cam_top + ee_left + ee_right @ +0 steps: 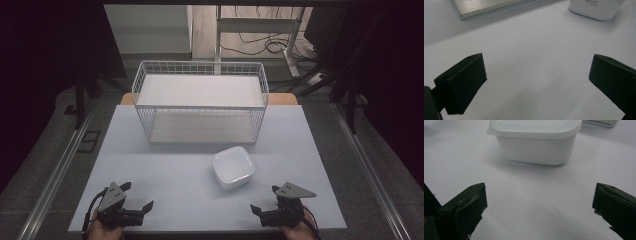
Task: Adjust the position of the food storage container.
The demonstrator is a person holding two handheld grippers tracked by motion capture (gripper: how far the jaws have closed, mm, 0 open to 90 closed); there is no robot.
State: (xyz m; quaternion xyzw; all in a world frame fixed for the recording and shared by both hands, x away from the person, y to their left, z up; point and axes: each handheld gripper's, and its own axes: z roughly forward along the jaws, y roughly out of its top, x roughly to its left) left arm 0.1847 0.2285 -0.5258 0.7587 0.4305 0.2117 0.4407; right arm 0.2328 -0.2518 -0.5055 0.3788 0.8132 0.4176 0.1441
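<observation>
A white lidded container (233,167) stands on the pale bench (165,175), right of centre and a little nearer than the white wire rack (200,102), which sits at the far middle of the bench with two shelves, one above the other. The container is square with rounded corners, upright, its lid on and a small tab jutting from one lid corner in the right gripper view (536,141).

The left gripper (134,199) rests at the near left edge of the bench, held in a hand (100,231) that comes in from the near side. Its jaws stand wide apart with bare bench between them — nothing held. In the left gripper view the container (596,8) shows at the far right, well apart from the jaws, and the rack's base edge (486,8) at the far left.

The right gripper (266,199) sits at the near right edge, also with jaws spread wide and holding nothing. It is the closer of the two to the container, which lies just beyond it and slightly left — near, but not touching.
</observation>
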